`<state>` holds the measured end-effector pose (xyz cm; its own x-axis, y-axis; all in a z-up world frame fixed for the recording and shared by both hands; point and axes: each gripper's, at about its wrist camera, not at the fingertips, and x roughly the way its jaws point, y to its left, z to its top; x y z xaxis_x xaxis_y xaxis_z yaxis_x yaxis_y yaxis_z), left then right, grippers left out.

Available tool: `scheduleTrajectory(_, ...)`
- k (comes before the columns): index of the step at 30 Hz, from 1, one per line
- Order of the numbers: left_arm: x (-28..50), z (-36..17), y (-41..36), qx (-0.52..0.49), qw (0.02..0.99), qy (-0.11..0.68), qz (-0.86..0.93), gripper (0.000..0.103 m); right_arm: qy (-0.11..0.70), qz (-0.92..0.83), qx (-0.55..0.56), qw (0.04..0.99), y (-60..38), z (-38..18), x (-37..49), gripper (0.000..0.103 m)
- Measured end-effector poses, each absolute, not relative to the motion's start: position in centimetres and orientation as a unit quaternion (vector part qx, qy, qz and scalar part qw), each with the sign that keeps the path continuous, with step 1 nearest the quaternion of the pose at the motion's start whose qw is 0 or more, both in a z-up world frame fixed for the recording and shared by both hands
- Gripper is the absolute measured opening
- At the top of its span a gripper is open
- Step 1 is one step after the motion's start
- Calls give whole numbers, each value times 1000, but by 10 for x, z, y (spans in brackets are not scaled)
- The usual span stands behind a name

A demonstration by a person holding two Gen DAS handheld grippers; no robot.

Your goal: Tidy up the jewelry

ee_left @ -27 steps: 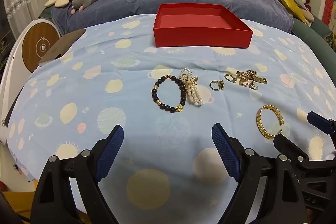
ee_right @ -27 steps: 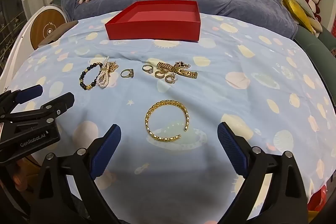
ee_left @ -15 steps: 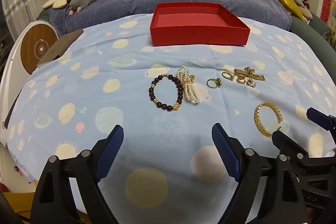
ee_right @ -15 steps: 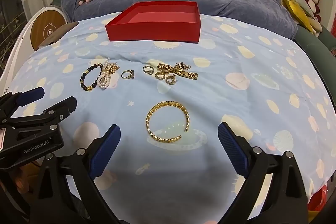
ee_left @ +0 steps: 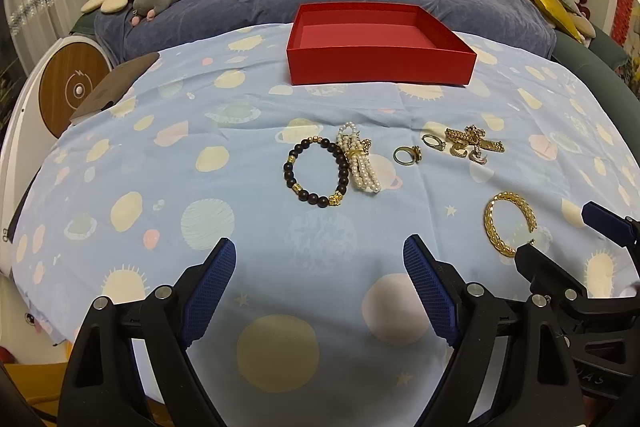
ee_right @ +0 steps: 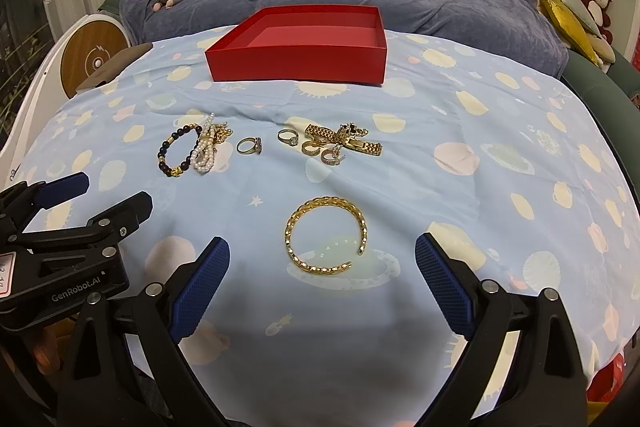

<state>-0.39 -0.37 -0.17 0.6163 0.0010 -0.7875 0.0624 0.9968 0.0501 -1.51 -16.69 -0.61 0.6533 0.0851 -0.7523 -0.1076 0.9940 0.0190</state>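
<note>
My left hand-held gripper (ee_left: 319, 279) hangs low over the table (ee_left: 248, 239) with its jaws spread wide and nothing between them. I take the red box (ee_left: 380, 63) as my landmark; it sits open at the far side. Nearer to me than the box lies the dark bead bracelet (ee_left: 316, 171), touching the pearl bracelet (ee_left: 360, 163) on its right. Further right of that pair sits a gold ring (ee_left: 406, 155), then a second ring (ee_left: 433, 141) beside a tangle of gold chain and earrings (ee_left: 472, 143). Well nearer than the box and to its right lies the gold cuff bangle (ee_left: 508, 223), with my right hand-held gripper (ee_left: 568, 239) just beside it, jaws apart.
</note>
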Motion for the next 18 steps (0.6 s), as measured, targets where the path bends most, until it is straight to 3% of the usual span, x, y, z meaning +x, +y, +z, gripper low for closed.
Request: scheduleTrajectory(18, -5, -1, -2, 32, 898, 439, -19, 82, 414, 54, -14, 909, -165, -7, -15, 92)
